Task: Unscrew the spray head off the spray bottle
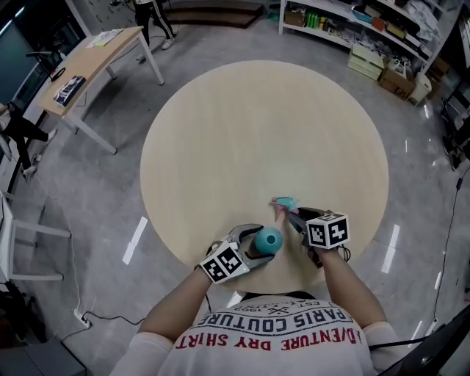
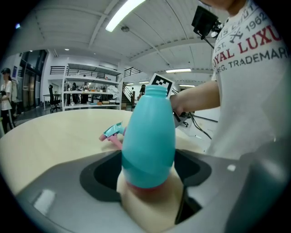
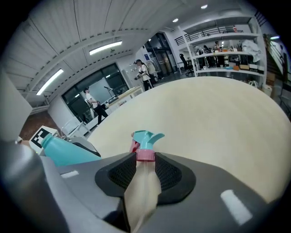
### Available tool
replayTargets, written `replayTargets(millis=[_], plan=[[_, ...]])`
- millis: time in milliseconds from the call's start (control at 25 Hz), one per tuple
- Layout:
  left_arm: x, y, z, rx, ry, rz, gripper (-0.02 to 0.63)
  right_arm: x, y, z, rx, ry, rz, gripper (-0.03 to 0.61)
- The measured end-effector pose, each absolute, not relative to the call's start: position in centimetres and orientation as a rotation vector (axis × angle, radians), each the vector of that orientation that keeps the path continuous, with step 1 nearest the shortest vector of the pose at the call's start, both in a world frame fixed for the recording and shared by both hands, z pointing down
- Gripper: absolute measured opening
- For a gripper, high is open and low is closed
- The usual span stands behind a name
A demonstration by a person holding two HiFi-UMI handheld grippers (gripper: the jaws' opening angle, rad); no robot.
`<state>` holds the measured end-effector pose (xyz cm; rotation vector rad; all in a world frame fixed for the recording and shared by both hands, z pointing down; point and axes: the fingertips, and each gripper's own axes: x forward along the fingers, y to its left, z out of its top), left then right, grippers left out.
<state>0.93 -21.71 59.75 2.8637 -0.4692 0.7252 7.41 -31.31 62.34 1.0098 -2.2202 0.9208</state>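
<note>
My left gripper [image 1: 253, 242] is shut on the lower body of a teal spray bottle [image 1: 269, 239], near the round table's front edge. In the left gripper view the bottle [image 2: 148, 136] stands upright between the jaws, its neck bare and open at the top. The spray head [image 1: 284, 203], teal with a pink collar and trigger, is off the bottle. My right gripper [image 1: 292, 214] is shut on it just right of the bottle. In the right gripper view the pads flank the pink collar of the spray head [image 3: 145, 141], nozzle pointing away, low over the tabletop. The bottle [image 3: 63, 152] shows at left.
The round pale wooden table [image 1: 264, 139] stretches ahead. A wooden desk [image 1: 88, 66] stands at the back left. Shelves with boxes [image 1: 367, 44] line the back right. A person [image 1: 154, 18] stands at the far back.
</note>
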Motion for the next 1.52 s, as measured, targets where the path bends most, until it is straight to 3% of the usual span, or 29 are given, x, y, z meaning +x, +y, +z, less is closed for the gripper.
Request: replayTargets(millis=[360, 520, 600, 720, 760, 840, 1240, 1520], plan=[[1.0, -22.0, 59.5, 2.899, -0.487, 0.725, 0.362, 7.8, -31.9, 63.0, 1.054, -2.181, 0.812, 0.139], [-0.1, -22.3, 58.8, 2.884, -0.572, 0.660, 0.377, 8.4, -32.0, 61.0, 1.079, -2.239, 0.716, 0.206], [-1.4, -21.9, 58.3, 2.861, -0.634, 0.632, 0.372, 8.8, -31.5, 59.3, 1.107, -2.274, 0.644, 0.206], [-4.0, -20.7, 57.4, 2.825, -0.777, 0.625, 0.298, 8.9, -29.5, 56.0, 1.127, -2.362, 0.527, 0.109], [-4.9, -20.3, 57.0, 2.801, -0.858, 0.621, 0.234, 8.8, -28.4, 54.9, 1.113, -2.405, 0.501, 0.062], [-6.2, -19.1, 56.1, 2.745, -0.990, 0.584, 0.002, 8.1, -25.4, 52.9, 1.037, -2.507, 0.510, 0.002], [0.9, 1.6, 48.1, 2.667, -0.853, 0.325, 0.002, 6.9, 2.4, 46.8, 0.724, -2.731, 0.523, 0.002], [4.4, 16.5, 41.4, 2.716, -0.802, 0.361, 0.002, 7.4, 18.4, 42.1, 0.728, -2.749, 0.509, 0.002]])
